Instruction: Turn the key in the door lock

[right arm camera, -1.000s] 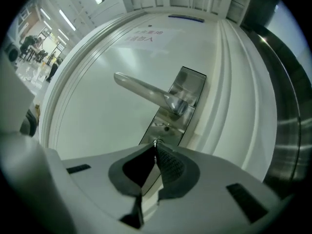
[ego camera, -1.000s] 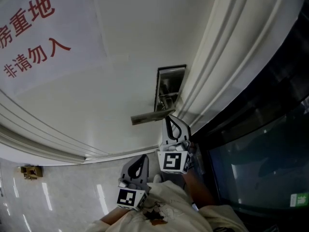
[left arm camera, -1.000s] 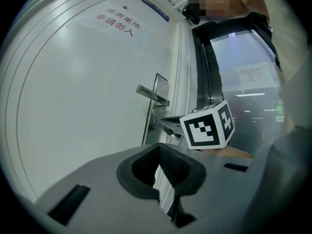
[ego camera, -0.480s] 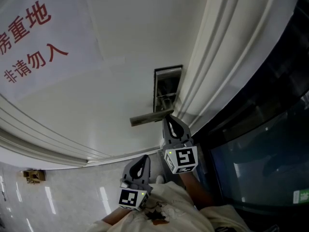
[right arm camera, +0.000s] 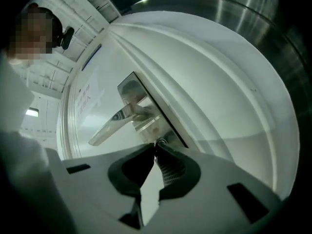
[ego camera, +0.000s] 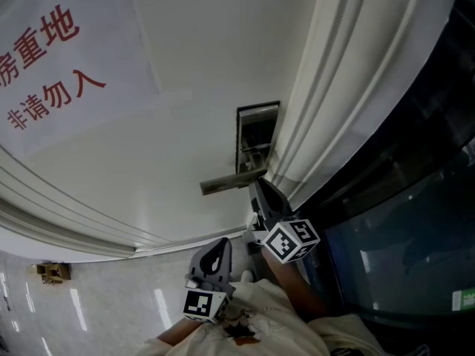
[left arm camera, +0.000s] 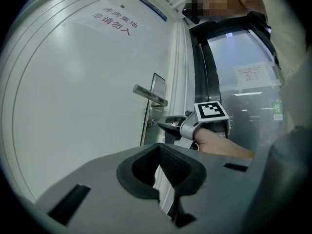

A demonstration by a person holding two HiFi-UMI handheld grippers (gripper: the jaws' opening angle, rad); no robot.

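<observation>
Since a sec ago the marker cube (ego camera: 291, 239) on my R tongs (ego camera: 261, 193) has rolled. It sat flat w/ its square face to me, and now it stands on a corner like a diamond. My L tongs (ego camera: 217, 245) did not move.

Closest to me, the L tongs hang low, just above my pale sleeve (ego camera: 260, 317). They point at the door, tips pressed together, w/ nothing in them.

Next come the R tongs, a bit higher and further in, nose right up at the lock. Their jaws are starting to open, but the tips are almost together, pinching the key (left arm camera: 153, 122). It sticks out of the lock plate (ego camera: 256, 136) near the plate's low end, under the handle. It's a tiny thin bit of metal, mostly hidden by the tips, so I can't tell its shape.

Behind it the plate is a tall shiny metal strip near the door's edge. Its handle (ego camera: 230, 182) is a flat silver bar that points away from the edge.

Further out is the plain white door (ego camera: 185, 65), w/ a paper sign (ego camera: 52, 58) in big red writing. On the R side is the ribbed white door frame (ego camera: 349, 87), then dark glass (ego camera: 401, 236).
</observation>
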